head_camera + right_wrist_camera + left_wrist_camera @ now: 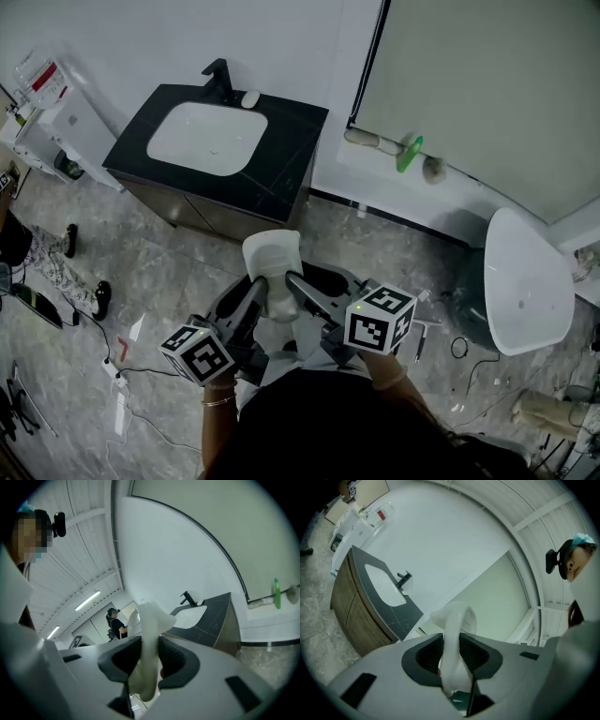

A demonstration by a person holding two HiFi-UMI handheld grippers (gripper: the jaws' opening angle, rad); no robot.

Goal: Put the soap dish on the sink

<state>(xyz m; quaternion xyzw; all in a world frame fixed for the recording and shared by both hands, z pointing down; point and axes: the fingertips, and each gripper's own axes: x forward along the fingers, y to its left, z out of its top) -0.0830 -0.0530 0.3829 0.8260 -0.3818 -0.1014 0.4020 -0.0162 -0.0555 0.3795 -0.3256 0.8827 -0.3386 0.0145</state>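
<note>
Left gripper [251,295] and right gripper [305,291] each pinch a rim of the soap dish [272,255]; better to hold it level and lower it gently on the sink [208,136].

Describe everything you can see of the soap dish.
The soap dish is white and smooth, like plastic or ceramic, with a curved, upturned rim. It is held in the air over the grey floor, short of the sink, its edges clamped by the left gripper and the right gripper.
</note>
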